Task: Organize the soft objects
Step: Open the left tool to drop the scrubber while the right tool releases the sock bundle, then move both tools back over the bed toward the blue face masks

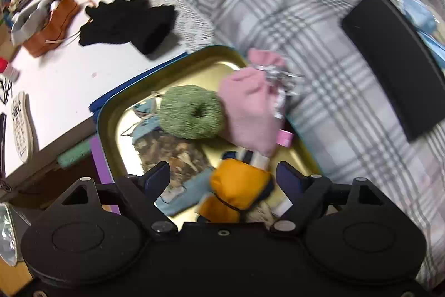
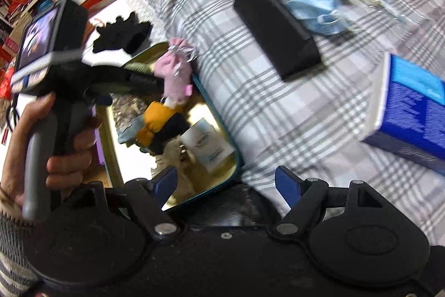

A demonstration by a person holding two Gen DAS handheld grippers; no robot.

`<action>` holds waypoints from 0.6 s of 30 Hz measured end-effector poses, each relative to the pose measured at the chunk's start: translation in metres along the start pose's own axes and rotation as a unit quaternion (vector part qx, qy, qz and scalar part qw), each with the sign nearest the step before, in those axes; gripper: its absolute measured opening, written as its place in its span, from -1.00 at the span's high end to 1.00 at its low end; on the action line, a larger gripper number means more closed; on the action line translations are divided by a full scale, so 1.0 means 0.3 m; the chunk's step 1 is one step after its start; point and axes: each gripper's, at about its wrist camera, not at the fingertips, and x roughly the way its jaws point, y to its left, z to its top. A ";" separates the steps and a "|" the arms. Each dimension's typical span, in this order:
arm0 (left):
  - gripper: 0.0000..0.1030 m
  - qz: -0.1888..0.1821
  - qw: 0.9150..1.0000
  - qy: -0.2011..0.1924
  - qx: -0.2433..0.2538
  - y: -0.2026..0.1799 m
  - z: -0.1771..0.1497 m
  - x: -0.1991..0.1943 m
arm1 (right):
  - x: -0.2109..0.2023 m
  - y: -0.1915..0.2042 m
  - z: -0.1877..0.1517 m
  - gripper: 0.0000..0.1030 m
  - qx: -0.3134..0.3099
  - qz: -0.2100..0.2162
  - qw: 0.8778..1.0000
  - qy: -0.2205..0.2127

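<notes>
Since both my hand-held grippers are empty right now, this is really about picking the next soft thing and lining up properly. The left hand-held gripper hangs over the gold tin with its jaws spread and nothing between them; the right hand-held gripper is spread too, over the near corner of the tin where it meets the plaid blanket. The tin already holds a green yarn ring, a pink pouch leaning over the rim, an orange plush and a few packets. Loose soft stuff I can see outside it: black gloves on the white table, and blue masks on the blanket behind the black case. My guess is the gloves go to the left side and the masks to the right. Tip for doing it well: come down steep, pinch the bulk of the fabric and not a loose edge, or it'll trail and snag on the rim. The pink pouch looks tippy, so I'd drop new stuff toward the open middle of the tin.
</notes>
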 end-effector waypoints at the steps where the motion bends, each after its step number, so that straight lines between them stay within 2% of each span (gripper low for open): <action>1: -0.54 0.000 1.000 -0.002 0.008 -0.017 -0.002 -0.014 | -0.017 -0.023 0.009 -0.48 0.005 -0.001 1.000 -0.007; 6: -0.55 -0.018 0.999 -0.012 0.036 -0.097 0.027 -0.083 | -0.113 -0.153 0.075 -0.49 0.035 -0.010 0.998 -0.051; 11: -0.55 -0.028 0.998 -0.028 0.057 -0.182 0.097 -0.149 | -0.181 -0.296 0.173 -0.50 0.062 -0.048 0.992 -0.094; 14: -0.56 -0.029 0.997 -0.040 0.067 -0.231 0.145 -0.179 | -0.186 -0.366 0.236 -0.50 0.075 -0.069 0.989 -0.106; 18: -0.56 -0.035 0.996 -0.045 0.072 -0.276 0.203 -0.198 | -0.153 -0.438 0.315 -0.51 0.100 -0.077 0.986 -0.108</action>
